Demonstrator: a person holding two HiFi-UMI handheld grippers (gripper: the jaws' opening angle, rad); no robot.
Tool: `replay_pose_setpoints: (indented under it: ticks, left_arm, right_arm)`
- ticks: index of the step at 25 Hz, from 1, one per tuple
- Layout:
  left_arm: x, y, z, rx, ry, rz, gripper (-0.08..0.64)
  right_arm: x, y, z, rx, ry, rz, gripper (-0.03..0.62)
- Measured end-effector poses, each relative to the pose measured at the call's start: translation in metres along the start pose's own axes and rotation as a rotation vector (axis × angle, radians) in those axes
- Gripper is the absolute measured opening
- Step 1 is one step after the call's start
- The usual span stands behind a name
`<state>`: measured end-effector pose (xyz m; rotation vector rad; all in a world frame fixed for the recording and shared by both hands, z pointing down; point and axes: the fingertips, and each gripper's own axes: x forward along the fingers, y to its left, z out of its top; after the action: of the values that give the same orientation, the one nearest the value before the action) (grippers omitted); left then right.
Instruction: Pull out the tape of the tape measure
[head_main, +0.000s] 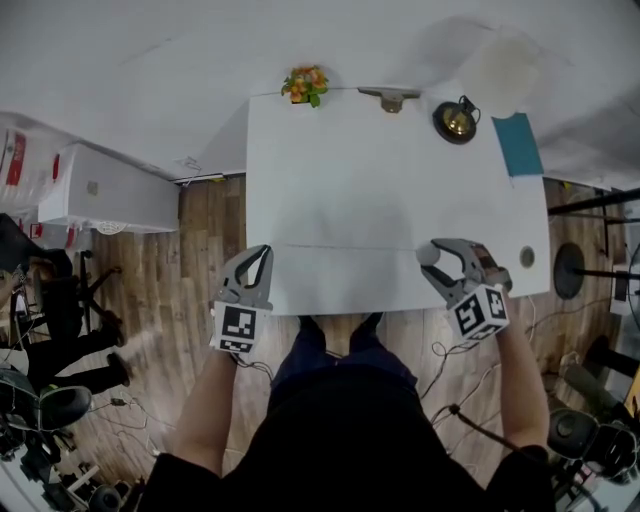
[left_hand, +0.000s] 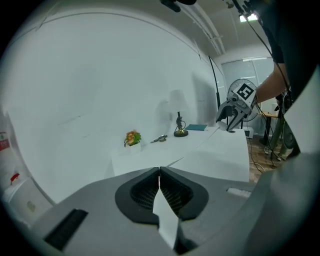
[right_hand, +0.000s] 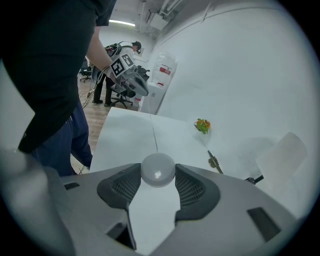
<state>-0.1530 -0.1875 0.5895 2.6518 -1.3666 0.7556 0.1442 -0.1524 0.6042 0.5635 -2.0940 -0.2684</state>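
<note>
Tape measure (right_hand: 158, 172), round, tight in right gripper (right_hand: 158, 166); thin tape (head_main: 345, 246) seemingly sideways to closed left gripper (left_hand: 160, 171)

The tape measure (right_hand: 158, 170) is small and round like a ball (pale grey and a bit shiny). It is held between the jaws of the right gripper (right_hand: 158, 175), and it is touched on both sides by the dark pads (right_hand: 190, 187). It is seen by the near edge of the white counter (head_main: 350, 180), toward the right side. Whether any tape is pulled out cannot be told.
</note>
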Motion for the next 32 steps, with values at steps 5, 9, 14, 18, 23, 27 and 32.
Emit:
replay_pose_setpoints:
  ticks: [5, 9, 14, 18, 23, 27, 32]
  left_arm:
    - [0.018, -0.012, -0.039, -0.031, 0.089, -0.011, 0.009]
    - [0.032, -0.019, -0.068, -0.038, 0.16, -0.022, 0.009]
    - [0.041, -0.029, -0.092, -0.045, 0.231, -0.034, 0.009]
    - [0.046, -0.034, -0.105, -0.05, 0.263, -0.053, 0.009]
    - [0.048, -0.04, -0.12, -0.067, 0.307, -0.072, 0.009]
    - [0.047, -0.045, -0.133, -0.07, 0.364, -0.093, 0.009]
    - [0.043, -0.046, -0.138, -0.112, 0.406, -0.1, 0.075]
  right_arm:
    - [0.022, 0.007, -0.018, 0.055, 0.004, 0.041, 0.221]
    - [0.046, 0.016, -0.035, 0.087, 0.029, 0.11, 0.221]
    - [0.068, 0.038, -0.058, 0.104, 0.083, 0.229, 0.222]
    - [0.081, 0.044, -0.07, 0.142, 0.098, 0.262, 0.222]
    - [0.089, 0.054, -0.08, 0.184, 0.115, 0.309, 0.222]
    - [0.091, 0.065, -0.083, 0.188, 0.124, 0.351, 0.222]
    - [0.089, 0.065, -0.087, 0.215, 0.125, 0.339, 0.266]
